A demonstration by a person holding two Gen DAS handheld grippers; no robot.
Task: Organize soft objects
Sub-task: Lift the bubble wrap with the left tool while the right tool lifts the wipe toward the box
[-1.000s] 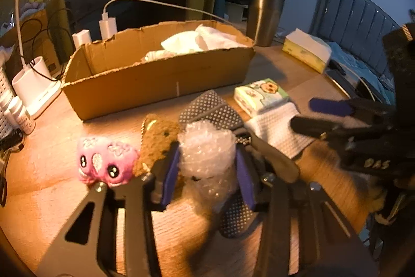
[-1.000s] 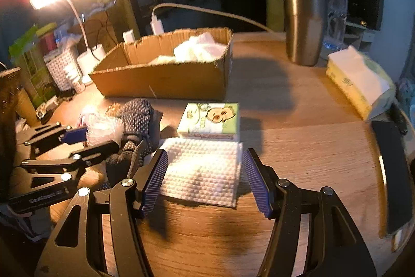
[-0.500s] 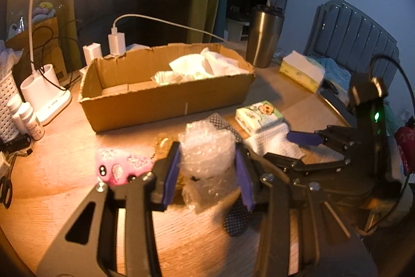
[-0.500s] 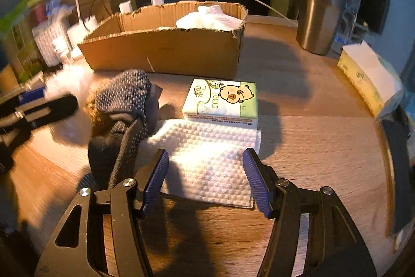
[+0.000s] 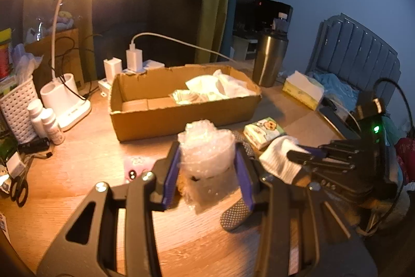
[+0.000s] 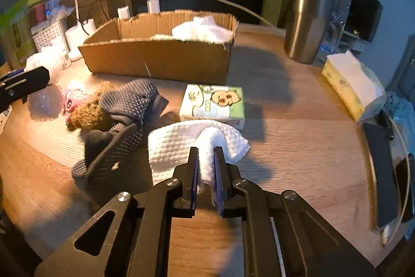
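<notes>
My left gripper (image 5: 206,162) is shut on a wad of clear bubble wrap (image 5: 206,147) and holds it above the table, in front of the cardboard box (image 5: 181,118). My right gripper (image 6: 206,157) is shut on a fold of the white waffle cloth (image 6: 181,144), which lies on the table. The box (image 6: 160,59) holds white cloths at its right end. A dark dotted glove (image 6: 124,118), a brown sponge-like piece (image 6: 88,113) and a pink plush (image 6: 74,95) lie left of the white cloth. A small tissue pack (image 6: 214,105) lies behind it.
A steel tumbler (image 6: 306,22) and a yellow tissue box (image 6: 347,85) stand at the back right. A lit desk lamp (image 5: 64,100), small bottles (image 5: 45,121), a white basket (image 5: 15,108) and scissors (image 5: 19,188) are at the left. A dark phone (image 6: 381,173) lies at the right edge.
My right gripper has closed on the white cloth and bunched it up. My left gripper has risen with the bubble wrap, away from the pink plush.
</notes>
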